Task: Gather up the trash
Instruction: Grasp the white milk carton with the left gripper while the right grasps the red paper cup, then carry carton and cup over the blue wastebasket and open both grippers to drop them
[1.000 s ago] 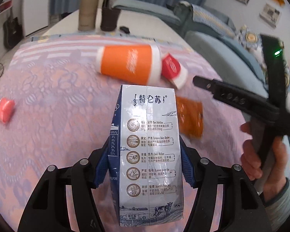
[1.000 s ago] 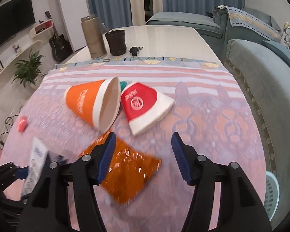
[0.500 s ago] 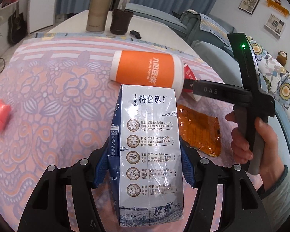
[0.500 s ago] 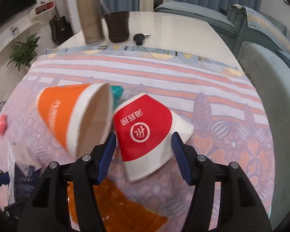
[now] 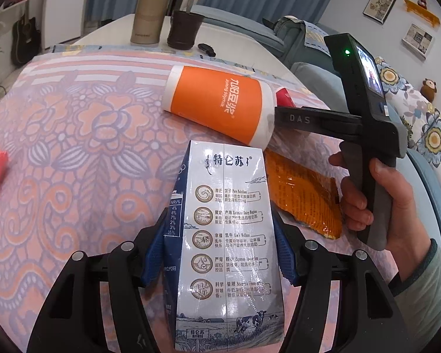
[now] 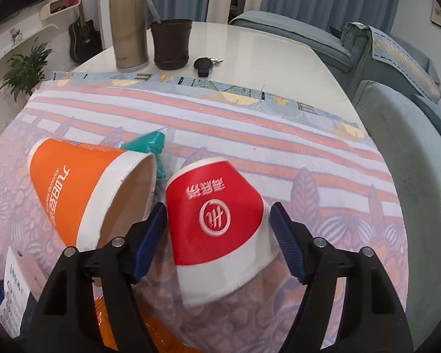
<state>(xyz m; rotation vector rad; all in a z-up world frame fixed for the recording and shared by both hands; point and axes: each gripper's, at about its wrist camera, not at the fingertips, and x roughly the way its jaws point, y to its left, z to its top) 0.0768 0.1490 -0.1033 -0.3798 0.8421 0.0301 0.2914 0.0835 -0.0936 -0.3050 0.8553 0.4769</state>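
Risk sits with the right gripper (image 6: pixel 217 232): its jaws stand spread around the red paper cup (image 6: pixel 217 220), lying on its side at centre frame, and closing hard could crush the thin wall or squirt it out. The orange soymilk cup (image 6: pixel 82 194) lies just beside the left jaw and may get nudged. The left gripper (image 5: pixel 220 244) is clamped on the milk carton (image 5: pixel 226 244), low in its frame.

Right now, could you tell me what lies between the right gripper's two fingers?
In the right wrist view, the red paper cup lies on its side between the open right gripper's fingers, not yet clamped.
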